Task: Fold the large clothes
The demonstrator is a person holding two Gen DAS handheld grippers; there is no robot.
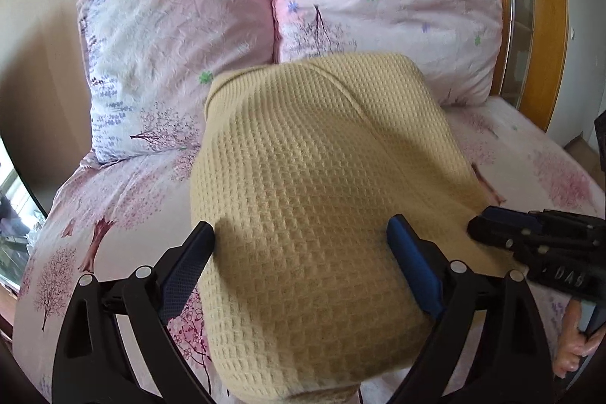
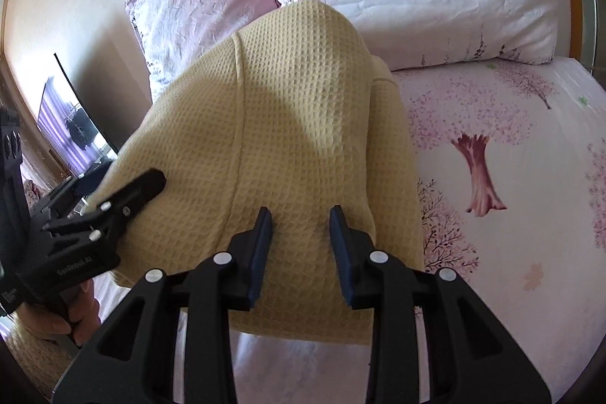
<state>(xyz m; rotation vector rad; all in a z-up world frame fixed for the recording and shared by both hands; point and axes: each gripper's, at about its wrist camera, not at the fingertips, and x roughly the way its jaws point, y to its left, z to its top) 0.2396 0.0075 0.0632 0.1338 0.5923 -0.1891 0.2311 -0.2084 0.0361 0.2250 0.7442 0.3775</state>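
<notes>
A yellow waffle-knit garment (image 1: 322, 177) lies folded into a long strip on the bed, running from the near edge up to the pillows; it also shows in the right wrist view (image 2: 288, 139). My left gripper (image 1: 301, 233) is open, its fingers spread wide just over the garment's near end. My right gripper (image 2: 301, 214) is open over the garment's near right part, holding nothing. The right gripper appears at the right of the left wrist view (image 1: 530, 233), and the left gripper at the left of the right wrist view (image 2: 113, 207).
Two pink floral pillows (image 1: 170, 63) (image 1: 397, 25) lean on the wall behind the garment. The pink tree-print sheet (image 2: 511, 158) spreads to the right. A wooden frame (image 1: 538, 25) stands at the far right. A dark screen (image 2: 72, 124) sits left of the bed.
</notes>
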